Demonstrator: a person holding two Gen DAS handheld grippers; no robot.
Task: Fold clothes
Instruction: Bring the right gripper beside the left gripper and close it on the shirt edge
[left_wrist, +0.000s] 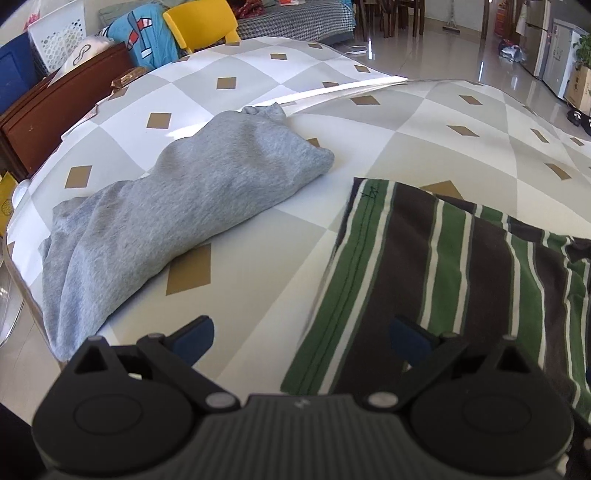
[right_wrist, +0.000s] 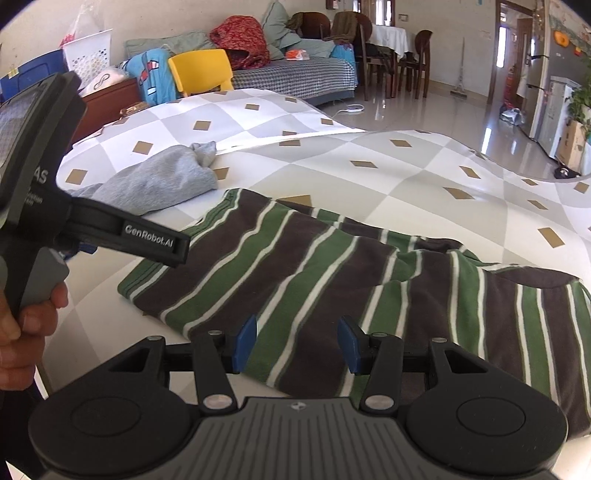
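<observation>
Striped shirt lengthwise left-to-right on table, fingers of both grippers apart, empty.

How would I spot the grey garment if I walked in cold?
Find the table with the diamond-patterned cover. Two garments lie on it; the grey garment is the rumpled heap near its left edge, apart from the striped shirt. It alone is plain, with no stripes.

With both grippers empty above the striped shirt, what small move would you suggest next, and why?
Probably lower the left gripper onto the striped shirt at its near hem edge and close. Its jaws stand wide with nothing between them, the right gripper holds nothing either, and the shirt lies rumpled on the table, not yet folded.
</observation>
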